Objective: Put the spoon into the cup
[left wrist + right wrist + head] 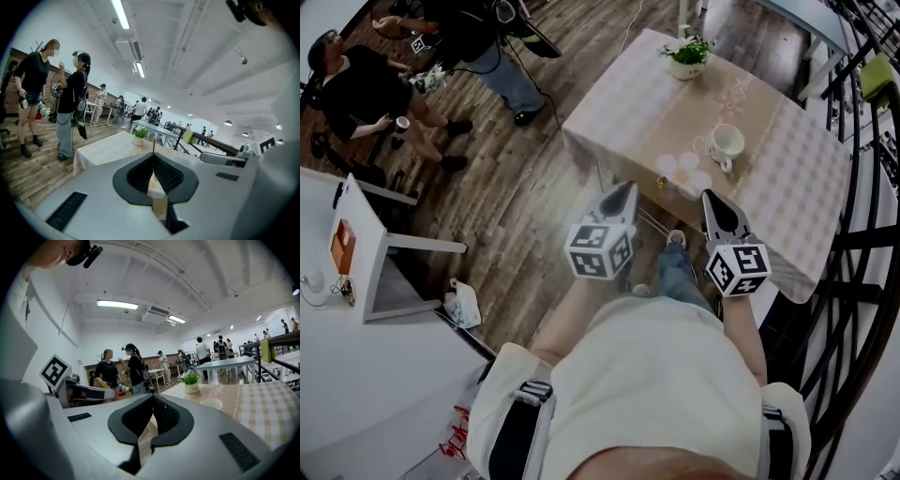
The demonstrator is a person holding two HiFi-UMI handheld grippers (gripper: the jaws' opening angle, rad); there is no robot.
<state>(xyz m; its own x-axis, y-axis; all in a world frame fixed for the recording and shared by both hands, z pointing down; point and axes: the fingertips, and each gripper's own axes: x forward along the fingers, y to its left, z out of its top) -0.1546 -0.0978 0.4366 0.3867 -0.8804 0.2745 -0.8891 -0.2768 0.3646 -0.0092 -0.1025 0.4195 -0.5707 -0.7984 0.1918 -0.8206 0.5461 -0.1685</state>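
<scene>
I hold 2 grippers in front of me, both of grey plastic with black ribbed pads, and each carries 1 cube with black-and-white square markers. The left gripper (626,187) (153,157) has its jaws pressed together with nothing between them. The right gripper (710,195) (152,399) is closed and empty in the same way. Both are near the edge of the table (797,178), apart from everything on it.

The table has a pale checked cloth with a beige strip along its middle. 1 white glossy cup (727,141) (211,403) with a handle stands on this strip, mouth up. Just beside it lie 4 small white round pieces (688,160). I cannot make out the spoon in any view. 1 potted plant (687,54) (139,136) (190,383), green leaves in a white pot, stands at the far end. 2 people (356,89) in black tops are on the wooden floor.
</scene>
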